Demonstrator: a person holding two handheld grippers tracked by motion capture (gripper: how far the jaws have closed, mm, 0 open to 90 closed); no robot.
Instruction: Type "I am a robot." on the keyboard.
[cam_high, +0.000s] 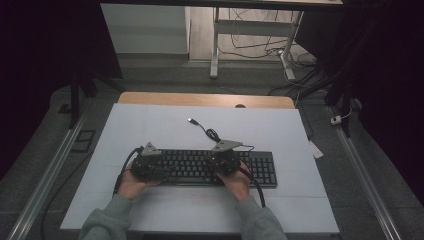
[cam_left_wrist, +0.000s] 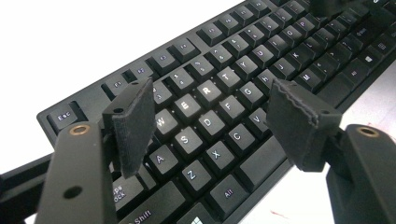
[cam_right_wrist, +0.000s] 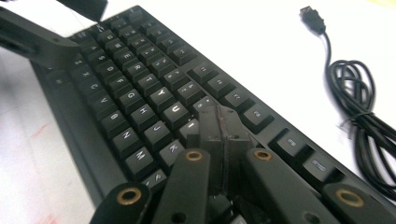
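A black keyboard lies flat on the white table, near the person's edge and roughly centred. Its cable runs back from the rear edge in a loose coil, ending in a USB plug that rests on the table well apart from the keyboard.

Left tool: held in the person's left hand over the left end of the keyboard. In the left gripper view the left tool has its jaws set wide apart, with nothing between them; the pads hang above the letter block, with the W, E, R, S, D, X and C keys of the keyboard visible in the gap. Contact with the keys cannot be confirmed.

Right tool: held in the person's right hand over the middle-right part of the key field. In the right gripper view the right tool has its jaws pressed together, pad against pad, gripping nothing. The closed tips sit at the keys of the keyboard just beside U, I and K; whether they press a key or merely hover cannot be told. The cable and USB plug lie on the table beyond the keyboard's rear edge.
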